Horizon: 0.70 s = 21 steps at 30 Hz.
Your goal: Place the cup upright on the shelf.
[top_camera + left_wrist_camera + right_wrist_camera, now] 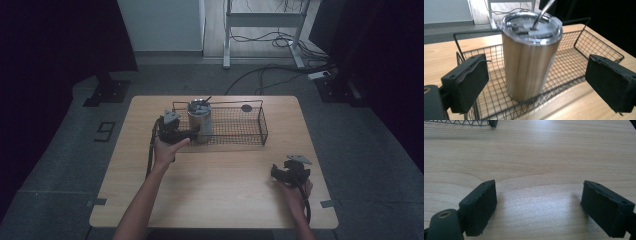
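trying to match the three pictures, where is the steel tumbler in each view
High view: the tumbler stands upright at the left end of the wire basket, just right of the left gripper.
Left gripper view: centre frame, inside the basket, beyond the open jaws.
Right gripper view: not in it.
Shared landmark: the wire basket, whose corner sits top left in the right gripper view.

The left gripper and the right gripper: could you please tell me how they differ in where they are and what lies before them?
The left gripper sits at the wire basket, at its left end; the right gripper rests apart near the table's right edge. The left gripper faces the steel tumbler standing in the basket, clear of its pads; the right gripper faces bare wood. Both have their jaws open and hold nothing.
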Available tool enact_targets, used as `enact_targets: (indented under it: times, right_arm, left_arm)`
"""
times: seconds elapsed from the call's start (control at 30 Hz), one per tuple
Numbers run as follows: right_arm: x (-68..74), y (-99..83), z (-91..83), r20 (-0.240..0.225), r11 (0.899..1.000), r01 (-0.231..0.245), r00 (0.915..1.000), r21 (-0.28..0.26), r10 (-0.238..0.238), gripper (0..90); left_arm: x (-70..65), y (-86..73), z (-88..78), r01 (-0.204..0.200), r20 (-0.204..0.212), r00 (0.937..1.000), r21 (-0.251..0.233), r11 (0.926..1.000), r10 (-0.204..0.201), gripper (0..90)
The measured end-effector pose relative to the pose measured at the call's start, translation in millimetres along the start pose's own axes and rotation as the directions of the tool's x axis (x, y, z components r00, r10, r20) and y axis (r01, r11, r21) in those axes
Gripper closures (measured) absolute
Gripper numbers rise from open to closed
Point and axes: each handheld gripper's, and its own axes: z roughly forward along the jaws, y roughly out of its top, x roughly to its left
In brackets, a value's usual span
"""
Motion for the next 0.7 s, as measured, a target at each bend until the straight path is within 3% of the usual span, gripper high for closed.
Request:
enact_targets:
  times: [0.27,0.47,0.7]
  right_arm:
    - [0.0,0.0,-0.1,0.0,1.0,0.001,1.0,0.001,-0.001,13.1]
    - [0.0,0.0,-0.1,0.0,1.0,0.001,1.0,0.0,-0.001,13.0]
    - [0.0,0.0,-0.1,0.001,1.0,0.0,1.0,0.0,0.0,13.0]
  left_arm:
    - [-6.0,-23.8,-21.0,-0.048,0.02,0.9986,0.015,0.9987,0.048,6.8]
    - [-2.8,-46.2,-39.7,-0.017,0.009,0.9998,0.009,0.9998,0.017,8.0]
    - [-4.4,-70.7,-56.8,-0.025,0.011,0.9996,0.016,0.9996,0.024,9.4]
